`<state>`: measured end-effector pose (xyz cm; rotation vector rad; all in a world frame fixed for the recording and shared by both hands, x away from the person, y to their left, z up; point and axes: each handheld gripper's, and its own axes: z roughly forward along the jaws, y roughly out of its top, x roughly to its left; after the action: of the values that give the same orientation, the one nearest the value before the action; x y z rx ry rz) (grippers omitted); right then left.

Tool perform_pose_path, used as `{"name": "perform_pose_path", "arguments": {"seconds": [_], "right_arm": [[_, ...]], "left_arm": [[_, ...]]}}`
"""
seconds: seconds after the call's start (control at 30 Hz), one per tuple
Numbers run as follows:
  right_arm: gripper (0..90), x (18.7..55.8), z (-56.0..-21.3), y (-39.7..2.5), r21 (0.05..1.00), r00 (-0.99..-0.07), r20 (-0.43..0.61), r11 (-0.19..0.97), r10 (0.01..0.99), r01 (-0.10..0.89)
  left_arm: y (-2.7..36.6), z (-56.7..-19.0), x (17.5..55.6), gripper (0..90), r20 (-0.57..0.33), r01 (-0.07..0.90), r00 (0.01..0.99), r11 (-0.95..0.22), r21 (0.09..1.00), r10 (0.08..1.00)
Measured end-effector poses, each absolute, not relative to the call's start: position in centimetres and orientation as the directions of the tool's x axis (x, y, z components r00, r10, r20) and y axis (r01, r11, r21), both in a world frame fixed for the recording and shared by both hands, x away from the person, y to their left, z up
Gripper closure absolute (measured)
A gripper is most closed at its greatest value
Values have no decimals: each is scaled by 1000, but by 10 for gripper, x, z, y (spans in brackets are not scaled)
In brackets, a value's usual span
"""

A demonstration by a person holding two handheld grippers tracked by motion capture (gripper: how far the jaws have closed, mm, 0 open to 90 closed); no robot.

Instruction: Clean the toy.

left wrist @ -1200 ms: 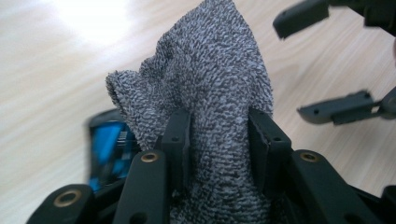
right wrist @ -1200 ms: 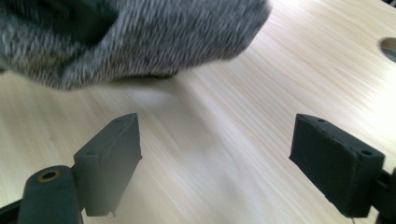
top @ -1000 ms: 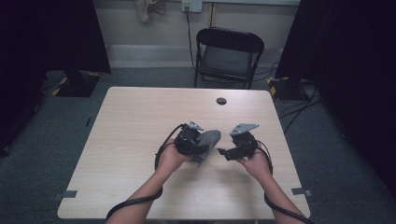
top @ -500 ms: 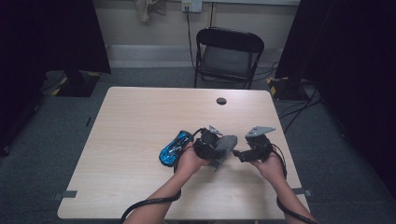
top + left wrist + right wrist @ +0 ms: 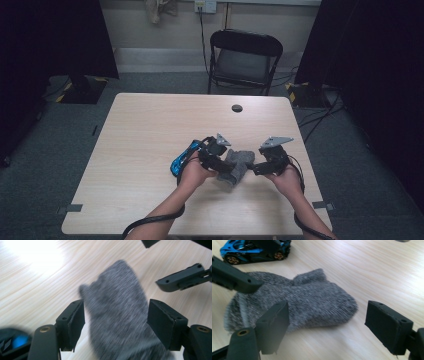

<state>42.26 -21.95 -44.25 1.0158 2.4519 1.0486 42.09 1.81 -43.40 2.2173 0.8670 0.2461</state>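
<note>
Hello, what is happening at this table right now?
A person works at a wooden table with a two-jaw gripper in each hand. Both grippers are at a grey sock that lies flat on the table. The left gripper has its open jaws on either side of the sock, and the right gripper is open at the sock's rounded end. A blue toy car sits beside it.

One grey sock (image 5: 236,166) lies on the one table (image 5: 150,130), and one blue toy car (image 5: 181,159) sits beside it. Two grippers work there (one per hand). One folding chair (image 5: 244,57) stands behind, and one small dark round thing (image 5: 237,108), perhaps a cap.
</note>
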Motion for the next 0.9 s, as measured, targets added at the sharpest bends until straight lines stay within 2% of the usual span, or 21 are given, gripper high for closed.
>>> {"name": "perform_pose_path", "arguments": {"seconds": [0.13, 0.2, 0.23, 0.3, 0.37, 0.4, 0.53, 0.7, 0.9], "right_arm": [[219, 424, -444, -208, 708, -716, 34, 489, 698, 510], [232, 424, -446, -202, 698, -712, 40, 490, 701, 522], [235, 425, -447, -200, 693, -712, 39, 494, 701, 524], [234, 426, -448, -197, 686, -712, 34, 501, 701, 527], [233, 426, -447, -195, 676, -704, 19, 509, 710, 532], [231, 426, -447, -195, 676, -697, 22, 503, 716, 538], [228, 426, -446, -197, 692, -676, 61, 457, 735, 559], [208, 424, -449, -196, 695, -659, 66, 439, 749, 569], [200, 425, -454, -182, 695, -653, 58, 439, 755, 569]], "left_arm": [[38, -439, 412, 352, -90, 529, 743, -499, 687, 664], [42, -442, 406, 417, -92, 523, 750, -503, 689, 655], [43, -443, 405, 423, -89, 521, 754, -510, 684, 651], [43, -448, 400, 508, -114, 531, 765, -521, 669, 634], [39, -453, 397, 511, -117, 534, 772, -539, 651, 624], [36, -456, 395, 539, -128, 539, 774, -539, 648, 620], [25, -464, 389, 547, -168, 547, 784, -536, 643, 598], [5, -468, 377, 504, -204, 528, 811, -537, 658, 548], [1, -470, 375, 441, -190, 510, 820, -537, 672, 540]]}}
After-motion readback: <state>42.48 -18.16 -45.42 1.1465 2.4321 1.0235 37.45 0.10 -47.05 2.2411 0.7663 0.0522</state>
